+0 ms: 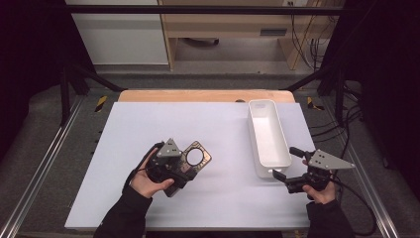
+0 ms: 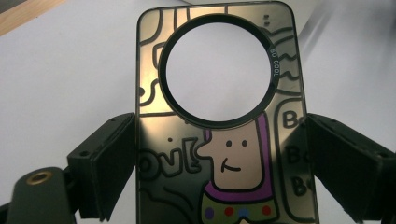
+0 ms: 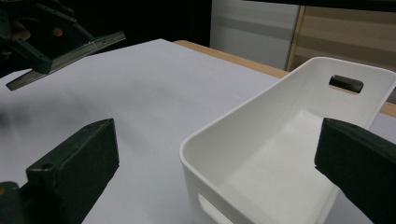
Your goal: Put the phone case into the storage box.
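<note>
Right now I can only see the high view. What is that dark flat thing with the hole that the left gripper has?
Observer: It's a phone case with cartoon drawings; the left gripper view shows a smiling figure in purple under the round hole.
Operator: Is it squeezed tight?
Observer: The left gripper has a black pad against each long edge of the case, so it looks gripped.
Operator: Is the right one holding something too?
Observer: No. In the right gripper view the right gripper stands wide open, with the near end of the white bin between its jaws, untouched.
Operator: Is anything in the bin?
Observer: It looks empty, and its far end has a slot handle.
</note>
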